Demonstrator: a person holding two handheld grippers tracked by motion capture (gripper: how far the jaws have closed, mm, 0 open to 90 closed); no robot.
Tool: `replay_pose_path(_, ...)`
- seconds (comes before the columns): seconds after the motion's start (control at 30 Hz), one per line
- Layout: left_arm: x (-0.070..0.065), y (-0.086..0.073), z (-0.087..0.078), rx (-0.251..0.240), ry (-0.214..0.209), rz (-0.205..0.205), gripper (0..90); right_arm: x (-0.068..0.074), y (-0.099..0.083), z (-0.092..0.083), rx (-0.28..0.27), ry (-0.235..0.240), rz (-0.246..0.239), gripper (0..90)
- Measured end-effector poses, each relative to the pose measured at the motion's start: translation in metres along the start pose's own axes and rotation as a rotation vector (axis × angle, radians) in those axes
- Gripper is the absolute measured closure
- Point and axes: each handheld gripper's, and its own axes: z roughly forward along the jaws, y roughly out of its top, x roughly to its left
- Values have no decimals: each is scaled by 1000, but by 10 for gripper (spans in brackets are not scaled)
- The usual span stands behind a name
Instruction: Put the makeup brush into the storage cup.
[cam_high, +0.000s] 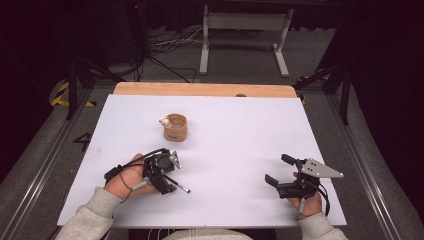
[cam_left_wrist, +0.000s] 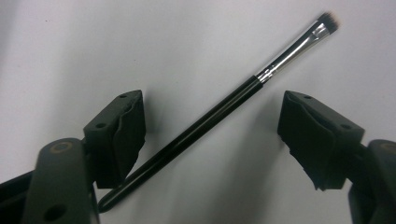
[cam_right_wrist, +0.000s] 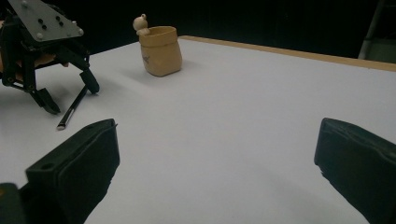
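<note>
A thin black makeup brush (cam_left_wrist: 210, 116) with a silver ferrule and dark bristles lies flat on the white table sheet (cam_high: 240, 140). My left gripper (cam_left_wrist: 211, 100) points down over it, with one jaw on each side of the handle. The pads stand apart from each other, and the handle's butt end runs close under the left pad. The left gripper (cam_high: 170, 184) sits at the near left, and the brush (cam_high: 182, 189) pokes out beside it. My right gripper (cam_high: 278, 169) rests at the near right, open and empty. A tan sack-shaped pot (cam_high: 175, 127) with a small bear figure stands farther back.
In the right gripper view the pot (cam_right_wrist: 161, 50) is at the far left, with the left gripper (cam_right_wrist: 70, 95) and the brush (cam_right_wrist: 72, 112) nearer. A wooden table edge (cam_high: 200, 89) runs along the far side. Beyond it stand a metal frame and cables on the floor.
</note>
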Motion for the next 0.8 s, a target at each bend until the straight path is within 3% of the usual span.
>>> replay_pose_path(0.8, -6, 0, -7, 24, -20, 17, 708, 2, 1, -1, 6, -6, -15, 25)
